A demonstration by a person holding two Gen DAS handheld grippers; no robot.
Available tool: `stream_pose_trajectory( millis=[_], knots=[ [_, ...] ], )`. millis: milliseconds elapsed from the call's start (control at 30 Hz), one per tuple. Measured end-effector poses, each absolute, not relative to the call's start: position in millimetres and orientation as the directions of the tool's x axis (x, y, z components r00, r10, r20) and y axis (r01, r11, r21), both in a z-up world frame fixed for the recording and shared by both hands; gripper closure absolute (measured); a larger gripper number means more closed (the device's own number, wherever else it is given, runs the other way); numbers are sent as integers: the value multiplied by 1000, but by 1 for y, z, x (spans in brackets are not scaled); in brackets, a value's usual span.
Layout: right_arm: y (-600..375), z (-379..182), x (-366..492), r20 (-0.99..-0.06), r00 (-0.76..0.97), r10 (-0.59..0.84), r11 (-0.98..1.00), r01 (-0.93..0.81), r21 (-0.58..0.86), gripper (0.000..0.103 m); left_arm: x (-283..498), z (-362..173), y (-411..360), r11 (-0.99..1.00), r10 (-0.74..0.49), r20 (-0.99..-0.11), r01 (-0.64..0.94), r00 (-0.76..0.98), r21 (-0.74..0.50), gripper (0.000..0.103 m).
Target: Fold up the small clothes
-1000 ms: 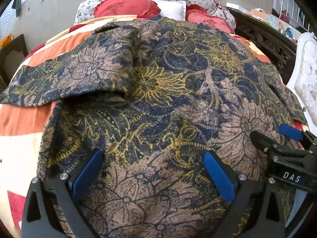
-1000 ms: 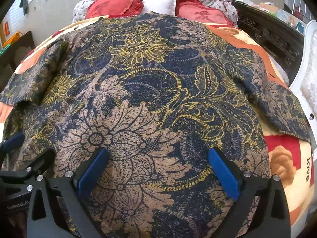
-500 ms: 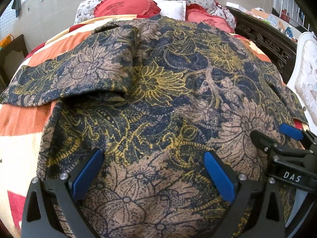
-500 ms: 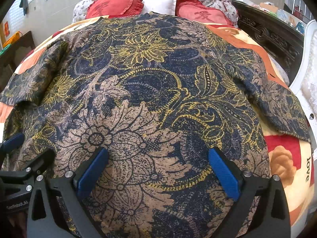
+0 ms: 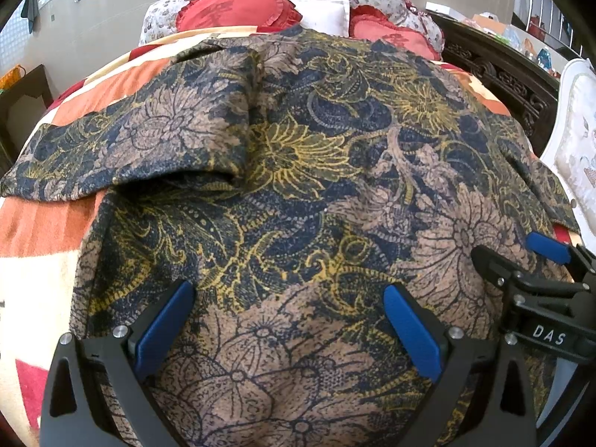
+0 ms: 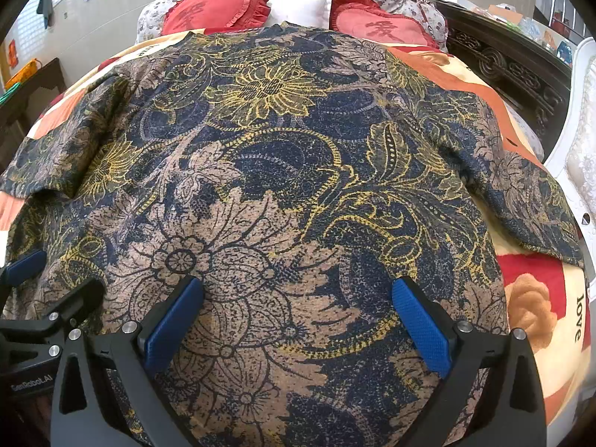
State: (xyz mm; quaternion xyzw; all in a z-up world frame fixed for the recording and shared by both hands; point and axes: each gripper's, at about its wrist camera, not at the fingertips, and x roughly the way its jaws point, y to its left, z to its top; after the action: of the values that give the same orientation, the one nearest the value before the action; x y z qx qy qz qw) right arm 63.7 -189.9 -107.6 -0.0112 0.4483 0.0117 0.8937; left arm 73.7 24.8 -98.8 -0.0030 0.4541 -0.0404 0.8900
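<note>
1. Navy, tan and gold floral cloth fills both views: the shirt [image 5: 298, 171] lies spread flat on the bed, on top of the blanket [image 5: 48, 219], its neck end toward the pillows.
2. My left hand-held gripper [image 5: 287, 316] hovers over the shirt's near end with its blue pads [image 5: 164, 329] spread wide apart and nothing between them; whether they touch the cloth I cannot tell.
3. My right hand-held gripper [image 6: 298, 314] is likewise open, pads [image 6: 421, 324] far apart, over the near end of the shirt [image 6: 283, 171].
4. In the left view the right hand-held gripper [image 5: 521, 257] shows at the right edge, just beside mine; in the right view the left hand-held gripper [image 6: 56, 275] sits at the left edge.
5. The shirt's left sleeve [image 5: 123, 149] lies out over the orange part of the blanket, with a raised fold where it meets the body.
6. The right sleeve [image 6: 529, 208] reaches over the blanket [image 6: 536, 298] near a printed rose.
7. At the head of the bed: two red cushions [image 6: 219, 9] with a white pillow [image 6: 301, 3] between them.
8. No containers are visible.
</note>
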Motion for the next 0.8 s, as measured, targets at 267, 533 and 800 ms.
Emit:
stream_pose_trajectory(
  millis=[267, 533, 800],
  knots=[
    [-191, -106, 64, -802, 597, 11, 999, -31, -9, 0, 73, -101, 25, 997, -76, -810, 68, 581, -45, 0],
    [-186, -108, 64, -796, 606, 5, 999, -31, -17, 0, 75, -101, 24, 997, -72, -812, 68, 579, -39, 0],
    [-183, -108, 66, -807, 590, -18, 999, -27, -42, 0, 74, -101, 24, 997, -66, -812, 68, 579, -33, 0]
  ],
)
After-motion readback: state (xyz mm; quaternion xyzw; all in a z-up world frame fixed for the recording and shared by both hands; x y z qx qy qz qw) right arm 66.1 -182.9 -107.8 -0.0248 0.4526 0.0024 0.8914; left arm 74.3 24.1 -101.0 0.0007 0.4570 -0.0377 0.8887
